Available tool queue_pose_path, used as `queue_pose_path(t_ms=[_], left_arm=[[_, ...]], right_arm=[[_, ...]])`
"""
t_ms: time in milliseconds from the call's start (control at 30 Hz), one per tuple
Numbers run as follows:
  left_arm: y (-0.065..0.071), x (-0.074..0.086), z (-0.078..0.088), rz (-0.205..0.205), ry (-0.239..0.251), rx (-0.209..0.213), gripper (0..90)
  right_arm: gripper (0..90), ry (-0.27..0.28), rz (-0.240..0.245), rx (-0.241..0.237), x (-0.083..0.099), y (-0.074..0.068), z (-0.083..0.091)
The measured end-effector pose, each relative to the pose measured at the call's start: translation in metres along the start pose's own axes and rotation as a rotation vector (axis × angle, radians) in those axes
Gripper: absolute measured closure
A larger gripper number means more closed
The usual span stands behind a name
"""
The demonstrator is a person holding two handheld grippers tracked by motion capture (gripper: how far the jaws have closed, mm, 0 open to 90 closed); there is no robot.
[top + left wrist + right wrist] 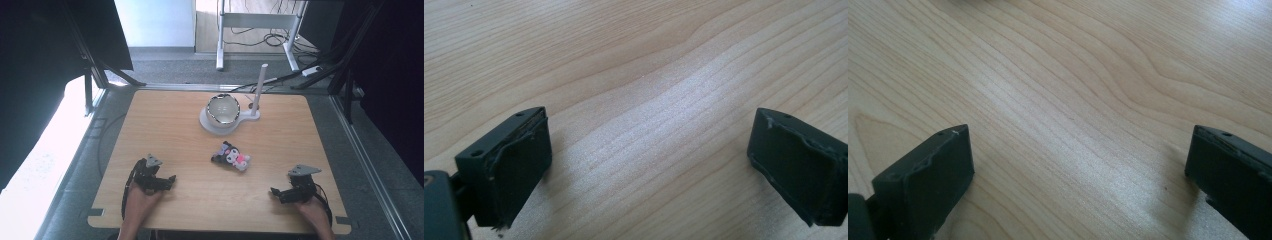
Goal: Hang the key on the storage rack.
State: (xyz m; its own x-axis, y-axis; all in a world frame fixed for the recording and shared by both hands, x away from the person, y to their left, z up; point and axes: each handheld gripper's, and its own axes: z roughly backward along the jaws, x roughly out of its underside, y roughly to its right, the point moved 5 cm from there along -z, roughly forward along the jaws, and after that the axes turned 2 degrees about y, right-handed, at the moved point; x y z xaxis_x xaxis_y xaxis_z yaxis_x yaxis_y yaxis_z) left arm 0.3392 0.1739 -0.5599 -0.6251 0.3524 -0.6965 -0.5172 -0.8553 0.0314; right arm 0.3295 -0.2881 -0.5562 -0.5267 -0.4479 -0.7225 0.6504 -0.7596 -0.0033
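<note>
Near the tabletop's [165, 120] front edge, the left gripper [167, 181] and right gripper [276, 192] are seen from above, with a plush toy [231, 156] lying between them, towards the middle. Left gripper view: jaws spread wide over bare wood. Right gripper view: likewise wide, nothing held.

One wooden table [175, 125] carries one plush toy [231, 156], black, white and pink, one bowl [223, 109] on one white base [207, 125], and one white upright post [259, 90]. Two grippers, left [167, 180] and right [276, 192]. The bowl looks metallic, perhaps glazed.
</note>
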Motion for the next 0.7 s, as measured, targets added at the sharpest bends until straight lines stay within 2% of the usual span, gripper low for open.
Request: queue_pose_path(t_ms=[700], left_arm=[[0.0001,-0.0001,0.0,0.0,0.0,0.0,4.1]], right_arm=[[0.0,0.0,-0.003,0.002,-0.0003,-0.0001,-0.0001]])
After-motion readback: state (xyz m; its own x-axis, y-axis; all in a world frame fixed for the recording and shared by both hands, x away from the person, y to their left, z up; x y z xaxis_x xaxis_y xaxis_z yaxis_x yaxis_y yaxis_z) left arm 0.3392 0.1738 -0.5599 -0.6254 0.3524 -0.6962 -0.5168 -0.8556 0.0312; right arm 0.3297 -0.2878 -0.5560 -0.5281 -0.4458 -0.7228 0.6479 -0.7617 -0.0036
